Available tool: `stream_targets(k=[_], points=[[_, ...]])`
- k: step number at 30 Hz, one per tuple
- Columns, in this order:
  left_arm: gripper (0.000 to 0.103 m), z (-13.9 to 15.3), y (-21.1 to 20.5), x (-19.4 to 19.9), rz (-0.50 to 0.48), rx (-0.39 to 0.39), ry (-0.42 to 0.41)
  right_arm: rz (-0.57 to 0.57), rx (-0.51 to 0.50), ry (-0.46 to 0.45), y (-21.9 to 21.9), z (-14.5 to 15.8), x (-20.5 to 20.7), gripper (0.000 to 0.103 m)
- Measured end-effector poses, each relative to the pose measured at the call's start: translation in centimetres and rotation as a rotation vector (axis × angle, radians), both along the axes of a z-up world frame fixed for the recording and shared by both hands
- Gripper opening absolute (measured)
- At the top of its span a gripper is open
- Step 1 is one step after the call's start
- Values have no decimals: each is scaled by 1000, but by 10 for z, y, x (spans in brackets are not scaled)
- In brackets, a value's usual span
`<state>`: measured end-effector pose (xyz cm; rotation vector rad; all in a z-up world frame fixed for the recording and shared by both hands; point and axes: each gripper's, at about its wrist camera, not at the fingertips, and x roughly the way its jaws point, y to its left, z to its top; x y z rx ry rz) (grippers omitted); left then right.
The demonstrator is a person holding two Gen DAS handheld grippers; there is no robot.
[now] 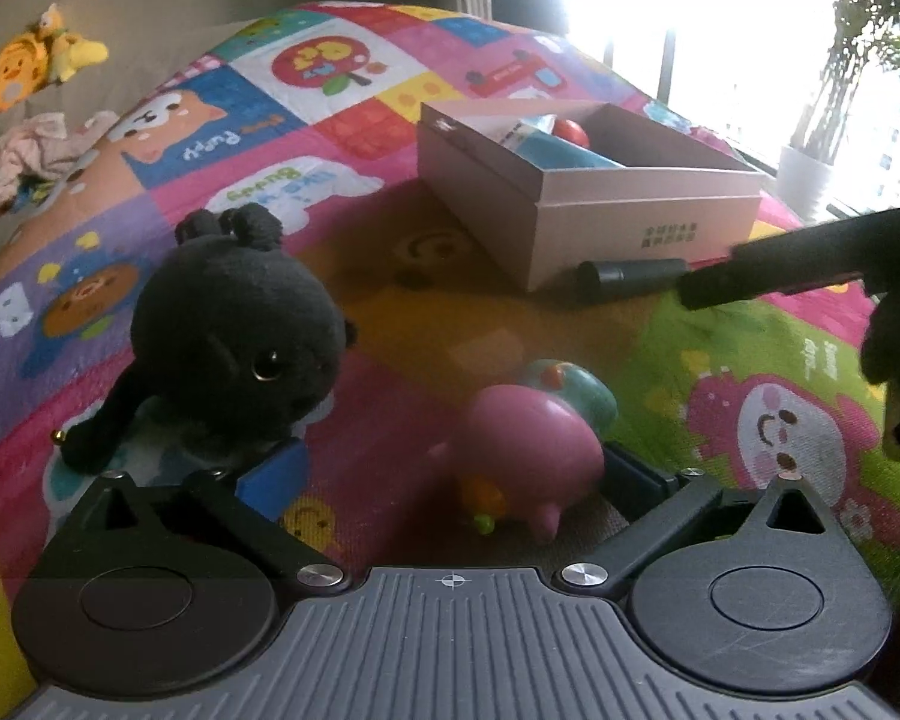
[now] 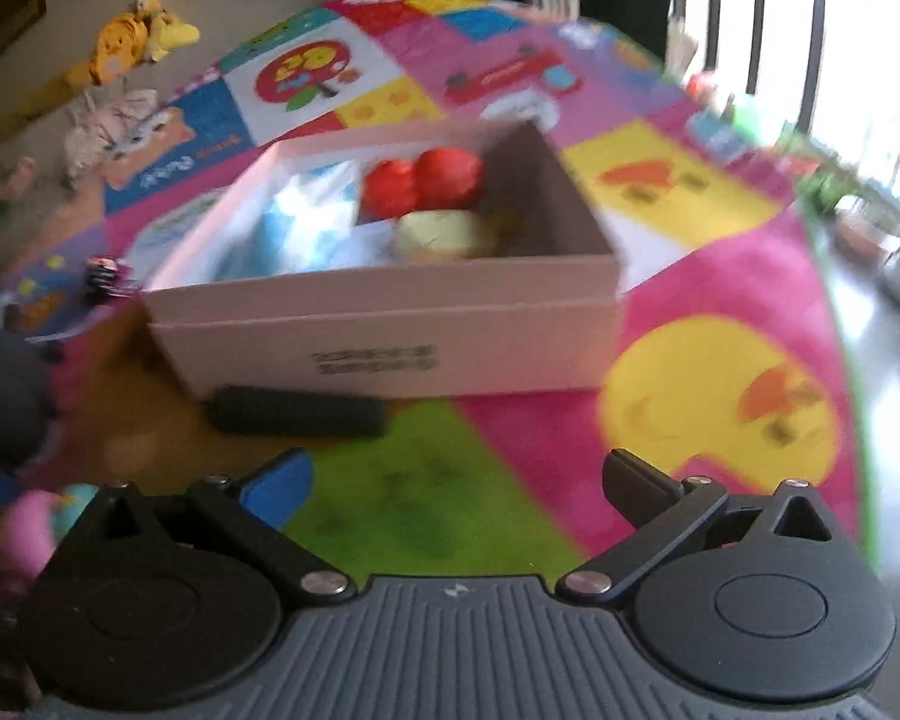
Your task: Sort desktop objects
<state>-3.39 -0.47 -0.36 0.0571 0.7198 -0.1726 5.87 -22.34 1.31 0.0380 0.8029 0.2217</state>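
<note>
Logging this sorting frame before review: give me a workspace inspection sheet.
Surface: patchwork play mat.
Job's things: pink box, open, holds red balls; black cylinder lies at its front wall; pink pig toy and black plush on the mat.
Clutter: yellow plush toys beyond the mat.
Grippers: left tongs open around the pig toy; right tongs open, empty.
Cables: nothing seen.
Surroundings: bright window, white plant pot.

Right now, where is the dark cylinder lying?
The dark cylinder lies flat on the play mat just in front of the pink box's near wall, toward its left end in the right wrist view; whether it touches the box is unclear.
</note>
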Motion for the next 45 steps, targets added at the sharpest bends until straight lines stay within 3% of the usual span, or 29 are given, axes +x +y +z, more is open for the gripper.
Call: stream_targets(k=[4,8,11,12,15,22,26,35,42,45], points=[[103,0,2,-1,2,-14,-6,-10,58,32,27,-3,6,103],[103,0,3,-1,3,-30,-11,-27,17,0,54,-7,14,102],[103,1,6,-2,4,-51,-14,-12,-53,-45,62,-6,15,76],[103,1,7,-2,4,-56,-14,-7,-57,-44,60,-5,15,75],[103,1,7,-3,4,-55,-15,-7,-31,-31,44,-3,12,75],[103,4,-2,-4,8,-18,11,-89,-72,-59,-16,-6,-21,75],[103,13,-8,-9,-44,-80,64,-135,-76,-77,-38,-9,-34,75],[103,14,-33,3,-105,-71,106,-126,-53,-120,-42,-13,-40,77],[103,10,-45,30,-69,-66,84,-127,-27,-125,-45,-13,-41,78],[103,9,-48,26,-66,-19,76,-128,-24,-125,-44,-13,-41,79]])
